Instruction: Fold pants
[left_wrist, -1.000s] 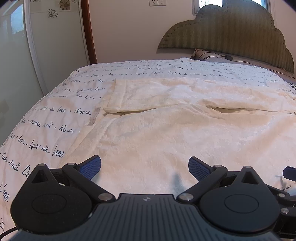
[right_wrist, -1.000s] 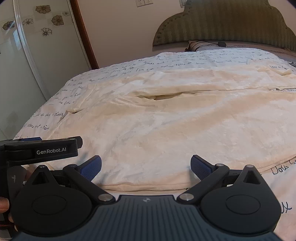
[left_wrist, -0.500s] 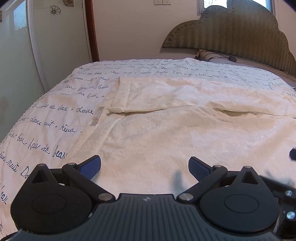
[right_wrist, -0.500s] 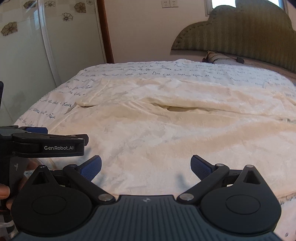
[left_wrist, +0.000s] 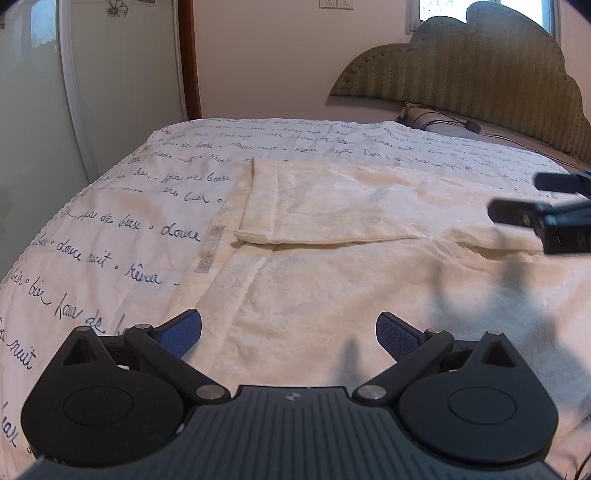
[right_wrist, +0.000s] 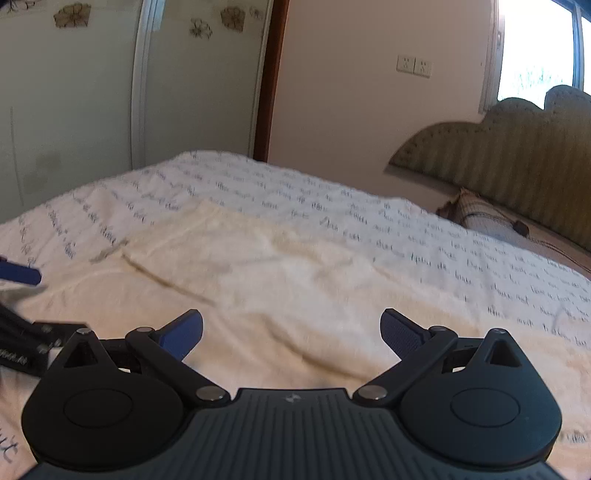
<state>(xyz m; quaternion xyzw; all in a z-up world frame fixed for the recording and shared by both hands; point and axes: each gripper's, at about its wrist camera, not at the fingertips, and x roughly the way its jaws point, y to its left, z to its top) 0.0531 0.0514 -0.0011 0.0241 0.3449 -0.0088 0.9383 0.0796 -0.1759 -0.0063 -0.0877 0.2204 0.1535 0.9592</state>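
Observation:
Cream pants (left_wrist: 332, 266) lie spread flat on the bed, with a folded leg end (left_wrist: 280, 206) at the far left and a small grey label (left_wrist: 208, 249) beside it. My left gripper (left_wrist: 289, 334) hovers open just above the near cloth, nothing between its blue pads. The right gripper's body (left_wrist: 546, 218) shows blurred at the right edge of the left wrist view. In the right wrist view the pants (right_wrist: 295, 280) stretch ahead, and my right gripper (right_wrist: 291, 332) stands open above them, empty. The left gripper's blue pad (right_wrist: 20, 273) shows at the left edge.
The bedspread (left_wrist: 122, 229) is white with dark handwriting print. A padded green headboard (left_wrist: 480, 74) and a pillow (right_wrist: 484, 221) stand at the far end. A white wardrobe door (left_wrist: 37, 110) and brown door frame (right_wrist: 267, 81) lie to the left.
The right gripper has lifted and swung forward and left, its view now tilted and blurred. It now appears ahead at the right of the left wrist view. The left gripper has edged forward slightly.

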